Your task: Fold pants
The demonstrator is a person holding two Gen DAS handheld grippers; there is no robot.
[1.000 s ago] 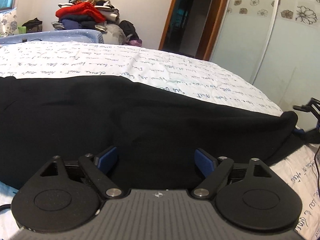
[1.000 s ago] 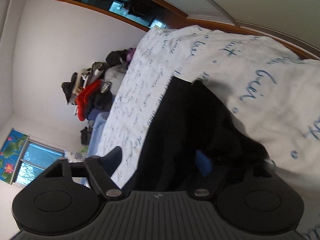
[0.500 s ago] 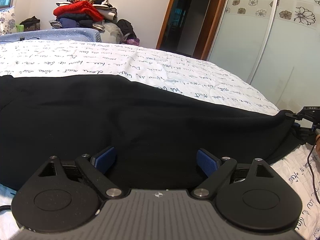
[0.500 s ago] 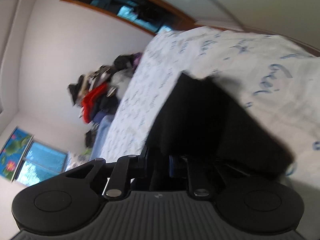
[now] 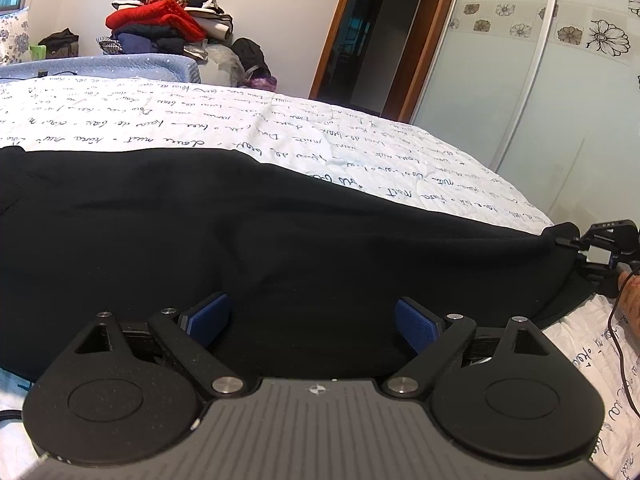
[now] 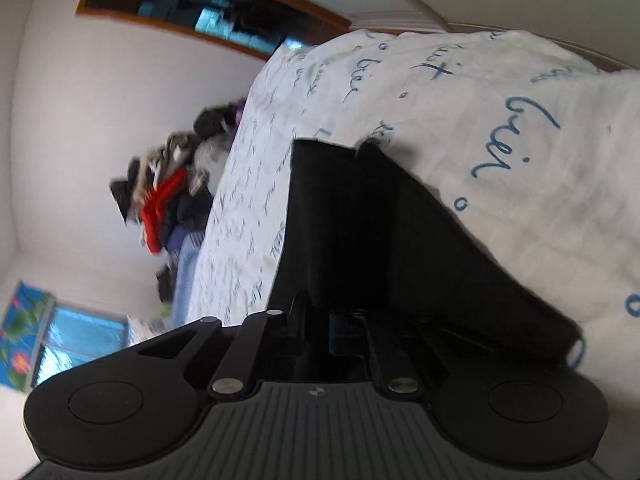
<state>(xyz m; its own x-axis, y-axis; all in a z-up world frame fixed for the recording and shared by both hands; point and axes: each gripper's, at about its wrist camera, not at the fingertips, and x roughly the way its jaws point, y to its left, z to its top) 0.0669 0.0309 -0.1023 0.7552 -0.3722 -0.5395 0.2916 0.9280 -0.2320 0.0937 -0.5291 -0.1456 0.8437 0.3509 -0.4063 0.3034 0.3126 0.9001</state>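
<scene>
I've got the black pants (image 5: 248,240) laid lengthwise across the white bedspread (image 5: 200,120) with its blue script print, and I'm at the stage of taking hold of the two ends before the first fold. My right gripper (image 6: 316,328) has just been closing, and in its own view the jaws now stand nearly together with the dark cloth pinched between them — I read that as a firm hold on one end of the pants. From the left wrist view I can see that same end drawn up into a small peak at the far right, where the right gripper (image 5: 600,240) meets the fabric.

My left gripper (image 5: 310,318) is another matter: its blue pads (image 5: 416,322) stand wide apart just above the near edge of the pants, with cloth lying below and between them but nothing pressed. So that side is unheld.

Next, as I judge it, the left jaws need to come down onto the near edge and close on enough cloth to catch both layers — then both ends can rise together and carry over. The risk I see is grabbing only the top layer, which would let the pants sag open mid-fold. The clothes pile (image 5: 168,24) by the far wall is well clear of the work
</scene>
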